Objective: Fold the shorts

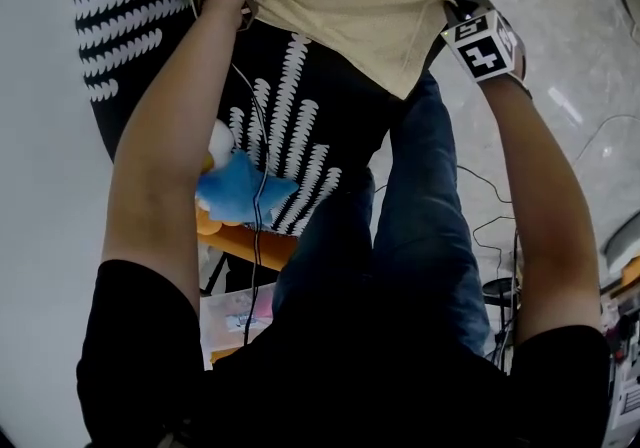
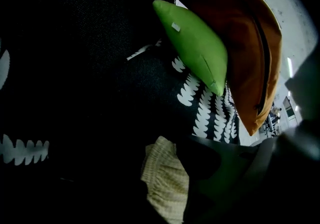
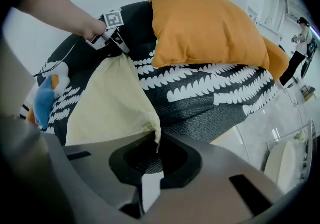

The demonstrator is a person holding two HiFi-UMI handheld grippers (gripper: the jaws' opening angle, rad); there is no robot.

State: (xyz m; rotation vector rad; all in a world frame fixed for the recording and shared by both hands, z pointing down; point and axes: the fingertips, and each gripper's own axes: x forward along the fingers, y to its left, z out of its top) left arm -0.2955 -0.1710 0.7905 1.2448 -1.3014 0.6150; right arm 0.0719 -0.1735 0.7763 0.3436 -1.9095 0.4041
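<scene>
while shorts span both, right hand-held gripper clamps corner, left hand-held gripper parted round waistband

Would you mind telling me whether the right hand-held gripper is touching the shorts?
Touching: in the right gripper view, the right hand-held gripper is shut on a corner of the shorts.

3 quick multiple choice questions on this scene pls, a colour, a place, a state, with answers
1. The shorts are: A red; B pale yellow; C blue.
2. The green cushion lies: A beside the orange cushion; B on the shorts; C under the shorts.
3. The right gripper is: A open, empty; B out of view; C shut on the shorts.
Answers: 1 B, pale yellow cloth. 2 A, their edges meet. 3 C, closed jaws pinch a corner.
</scene>
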